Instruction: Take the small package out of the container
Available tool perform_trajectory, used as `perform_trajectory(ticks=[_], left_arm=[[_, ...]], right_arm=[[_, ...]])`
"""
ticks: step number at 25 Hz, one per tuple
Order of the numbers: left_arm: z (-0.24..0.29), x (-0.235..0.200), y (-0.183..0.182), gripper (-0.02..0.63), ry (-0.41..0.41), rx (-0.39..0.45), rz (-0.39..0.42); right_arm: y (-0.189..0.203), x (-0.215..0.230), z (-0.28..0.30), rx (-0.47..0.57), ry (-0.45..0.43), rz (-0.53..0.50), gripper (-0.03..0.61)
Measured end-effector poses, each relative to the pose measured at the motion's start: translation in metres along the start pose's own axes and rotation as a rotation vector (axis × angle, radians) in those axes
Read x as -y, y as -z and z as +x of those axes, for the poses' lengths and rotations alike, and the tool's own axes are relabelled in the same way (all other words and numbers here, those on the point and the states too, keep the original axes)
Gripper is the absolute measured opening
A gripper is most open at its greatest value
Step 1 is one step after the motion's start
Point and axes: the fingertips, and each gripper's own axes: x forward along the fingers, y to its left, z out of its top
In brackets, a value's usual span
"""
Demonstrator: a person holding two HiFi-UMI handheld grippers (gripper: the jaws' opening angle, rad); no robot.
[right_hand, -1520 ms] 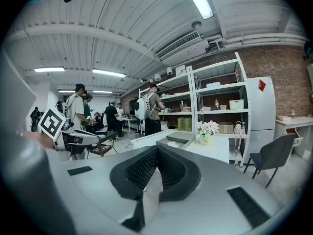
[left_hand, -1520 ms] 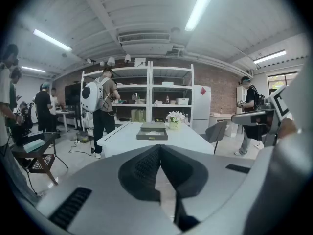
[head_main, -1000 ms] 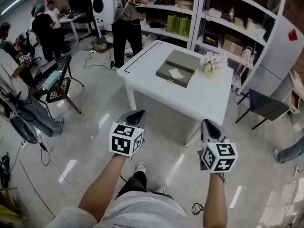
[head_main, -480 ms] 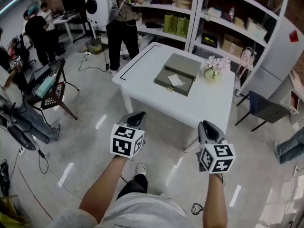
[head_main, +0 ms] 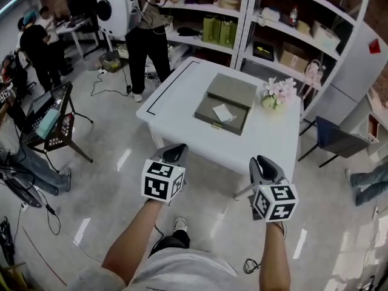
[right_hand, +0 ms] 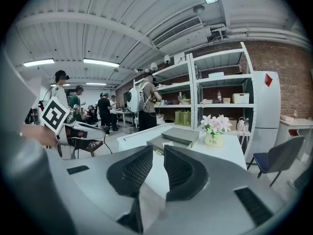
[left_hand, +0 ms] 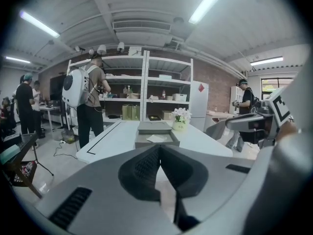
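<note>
Two grippers hang short of the white table [head_main: 176,102]: left gripper [head_main: 173,149] jaws pressed together and empty, right gripper [head_main: 261,161] jaws just opened to a narrow empty gap, while the small package [head_main: 222,112] lies inside the open grey container [head_main: 234,123] on that table.

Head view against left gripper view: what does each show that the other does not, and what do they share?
Head view only: the person's forearms and the left tongs' marker cube. Left gripper view only: ceiling lights and those tongs' jaws, shut, nothing between. Both: the table, the open container with the package, flowers, the person with a backpack.
</note>
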Motion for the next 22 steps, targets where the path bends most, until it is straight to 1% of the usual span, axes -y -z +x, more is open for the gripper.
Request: perform_trajectory(ticks=[9, 18, 22], left_arm=[[0.036, -0.037, -0.013, 0.005, 0.056, -0.014, 0.004], [0.068, -0.084, -0.023, 0.005, 0.091, -0.016, 0.006], [0.083, -0.099, -0.025, 0.005, 0.106, -0.017, 0.005]], right_arm=[[-0.012, -0.005, 0.050, -0.038, 0.025, 0.006, 0.089], [-0.025, -0.006, 0.100, -0.071, 0.058, 0.007, 0.107], [-0.029, -0.005, 0.120, -0.087, 0.068, 0.002, 0.120]])
